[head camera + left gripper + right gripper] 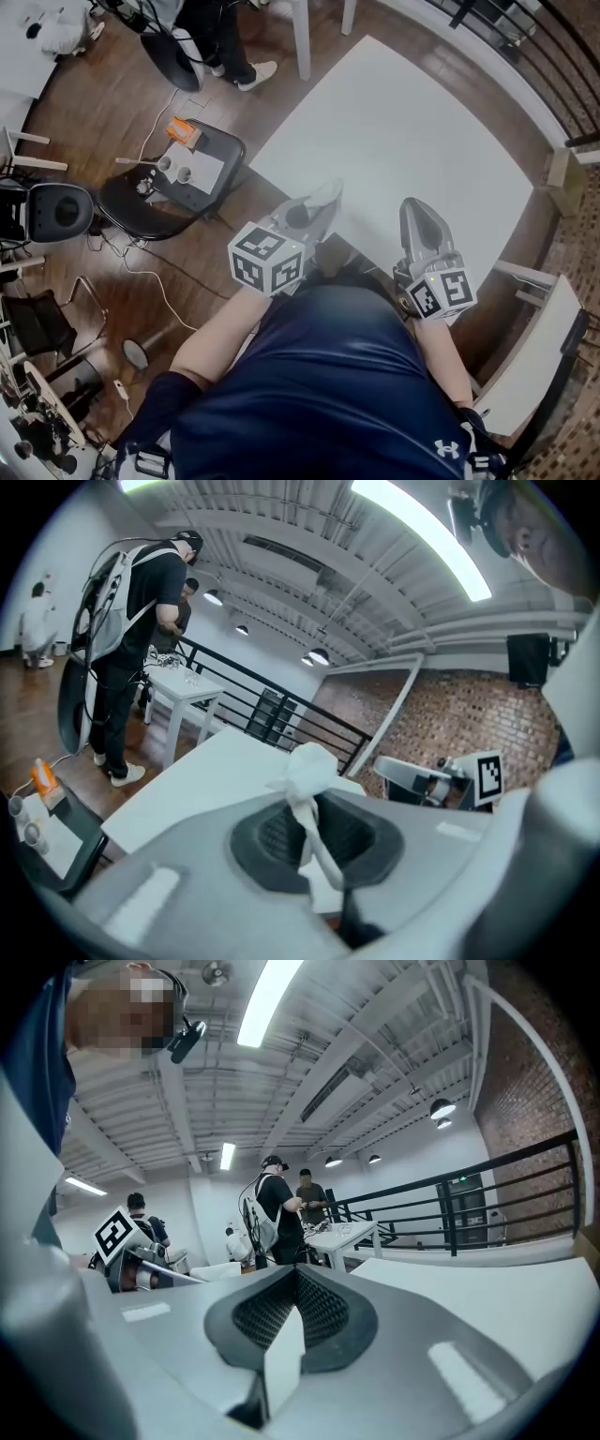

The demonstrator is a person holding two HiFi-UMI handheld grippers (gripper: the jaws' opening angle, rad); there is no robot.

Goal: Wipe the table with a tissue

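Over a white worktop [403, 122], near its close edge. Left tool [319, 202] clamped on a twisted tissue [311, 769], right tool [419, 211] closed on nothing. Light, limp, probably easily torn; best pinched at the bunched middle.

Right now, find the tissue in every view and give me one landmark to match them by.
Head view: the tissue pokes from the left gripper's fingers at the white table's near edge.
Left gripper view: dead centre, pinched between the fingers.
Right gripper view: not made out; only the left gripper's marker cube, at left.
Shared landmark: the white table, in all three views.
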